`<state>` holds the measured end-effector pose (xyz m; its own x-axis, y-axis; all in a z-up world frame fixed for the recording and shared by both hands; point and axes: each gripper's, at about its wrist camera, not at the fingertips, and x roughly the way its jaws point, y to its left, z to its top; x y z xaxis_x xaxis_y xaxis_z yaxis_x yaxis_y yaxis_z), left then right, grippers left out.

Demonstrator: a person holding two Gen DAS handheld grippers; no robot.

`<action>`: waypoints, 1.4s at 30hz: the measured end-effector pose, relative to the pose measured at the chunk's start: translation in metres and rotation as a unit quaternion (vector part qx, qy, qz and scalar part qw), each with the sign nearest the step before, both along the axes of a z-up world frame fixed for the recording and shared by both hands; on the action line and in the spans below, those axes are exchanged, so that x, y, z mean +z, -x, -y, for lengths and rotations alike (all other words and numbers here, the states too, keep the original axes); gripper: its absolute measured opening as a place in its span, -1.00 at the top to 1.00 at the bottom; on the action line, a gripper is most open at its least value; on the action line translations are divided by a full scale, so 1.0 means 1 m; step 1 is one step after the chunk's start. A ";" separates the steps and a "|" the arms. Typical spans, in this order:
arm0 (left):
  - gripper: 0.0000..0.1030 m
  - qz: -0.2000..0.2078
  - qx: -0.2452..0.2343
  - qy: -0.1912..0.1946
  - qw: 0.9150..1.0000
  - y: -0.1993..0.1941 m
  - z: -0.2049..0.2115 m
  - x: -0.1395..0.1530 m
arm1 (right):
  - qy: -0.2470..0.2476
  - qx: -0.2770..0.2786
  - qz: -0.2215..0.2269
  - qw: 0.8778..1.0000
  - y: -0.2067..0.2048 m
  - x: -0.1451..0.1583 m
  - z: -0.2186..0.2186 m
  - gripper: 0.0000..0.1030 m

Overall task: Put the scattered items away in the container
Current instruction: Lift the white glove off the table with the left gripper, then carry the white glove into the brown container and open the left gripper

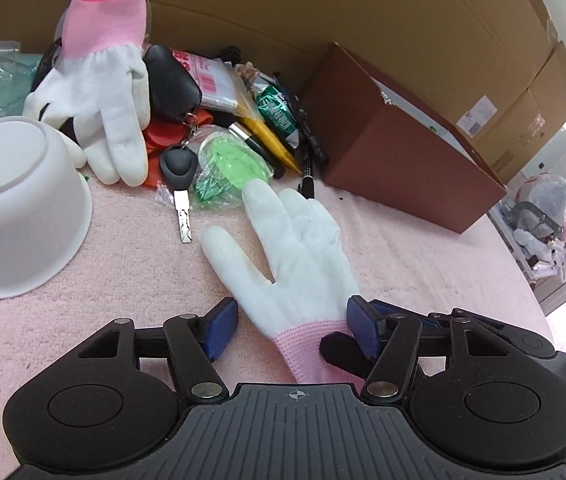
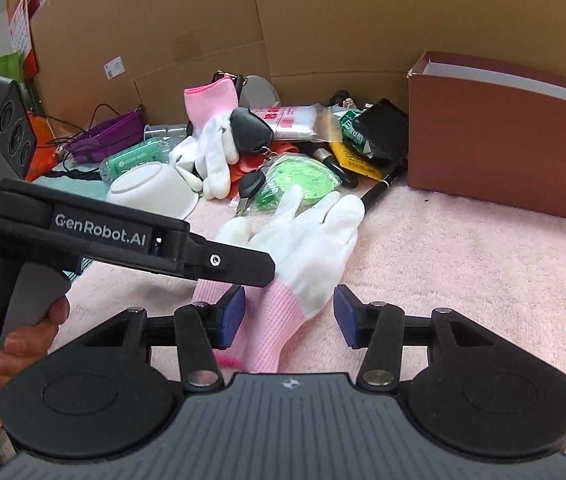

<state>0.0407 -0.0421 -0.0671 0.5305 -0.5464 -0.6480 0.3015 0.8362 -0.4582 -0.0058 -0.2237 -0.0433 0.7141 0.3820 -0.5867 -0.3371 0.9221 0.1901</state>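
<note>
A white glove with a pink cuff (image 1: pixel 291 248) lies flat on the pink cloth (image 1: pixel 131 280). My left gripper (image 1: pixel 293 330) is open, its blue pads (image 1: pixel 221 328) on either side of the glove's cuff. My right gripper (image 2: pixel 289 314) is open too, straddling the same glove (image 2: pixel 315 248) at the cuff from another side. The left gripper's body (image 2: pixel 123 240) crosses the right wrist view. A brown open box (image 1: pixel 395 136) stands at the right; it also shows in the right wrist view (image 2: pixel 499 140).
A second glove (image 1: pixel 103 92), a car key (image 1: pixel 179 176), a green bagged item (image 1: pixel 231 172), pens, packets and a black pouch lie piled behind. An upturned white bowl (image 1: pixel 15 208) sits at the left. Cardboard walls (image 2: pixel 283 20) stand behind.
</note>
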 end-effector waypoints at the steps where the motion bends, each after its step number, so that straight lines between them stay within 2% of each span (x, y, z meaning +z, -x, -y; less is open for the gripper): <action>1: -0.42 0.000 -0.001 0.000 1.000 -0.002 0.000 0.000 | 0.000 0.000 0.000 1.000 -0.002 -0.001 -0.001 -0.05; 11: -0.41 0.004 -0.006 -0.002 1.000 -0.013 0.004 -0.001 | -0.008 -0.008 -0.014 1.000 -0.016 -0.008 -0.005 -0.06; 13: -0.22 0.008 -0.008 -0.013 1.000 -0.013 0.006 -0.001 | -0.010 -0.011 -0.014 1.000 -0.017 -0.008 -0.005 -0.09; 14: -0.02 0.008 -0.010 -0.017 1.000 -0.013 0.007 -0.001 | -0.010 -0.014 -0.014 1.000 -0.017 -0.009 -0.004 -0.14; 15: 0.06 0.006 -0.010 -0.017 1.000 -0.014 0.007 -0.002 | -0.010 -0.016 -0.014 1.000 -0.018 -0.009 -0.004 -0.15; 18: 0.02 0.005 -0.006 -0.012 1.000 -0.015 0.006 -0.003 | -0.006 -0.018 -0.011 1.000 -0.020 -0.010 -0.005 -0.16; 20: 0.07 0.008 -0.006 -0.012 1.000 -0.014 0.007 -0.004 | -0.003 -0.016 -0.008 1.000 -0.021 -0.011 -0.006 -0.15; 21: 0.08 0.010 -0.007 -0.014 1.000 -0.014 0.007 -0.003 | -0.001 -0.017 -0.006 1.000 -0.021 -0.011 -0.007 -0.01; 22: 0.14 0.012 -0.008 -0.017 1.000 -0.014 0.008 -0.003 | 0.000 -0.016 -0.006 1.000 -0.021 -0.011 -0.007 0.25; 23: 0.52 0.012 -0.010 -0.017 1.000 -0.014 0.008 -0.003 | -0.001 -0.013 -0.007 1.000 -0.022 -0.011 -0.006 0.34; 24: 0.62 0.011 -0.011 -0.015 1.000 -0.014 0.009 -0.003 | -0.003 -0.013 -0.007 1.000 -0.022 -0.011 -0.006 0.36; 30: 0.93 0.013 -0.016 -0.020 1.000 -0.013 0.018 0.000 | 0.013 -0.004 0.001 1.000 -0.019 -0.012 -0.010 0.64; 32: 0.98 0.015 -0.022 -0.021 0.999 -0.010 0.021 0.002 | 0.009 -0.001 -0.002 1.000 -0.018 -0.011 -0.011 0.75; 37: 1.00 0.026 -0.030 -0.015 0.999 -0.003 0.025 0.012 | 0.008 0.002 0.005 1.000 -0.008 -0.006 -0.010 0.77; 42: 1.00 0.053 -0.046 -0.018 0.997 0.006 0.036 0.033 | 0.007 -0.002 0.030 1.000 0.005 0.010 -0.003 0.78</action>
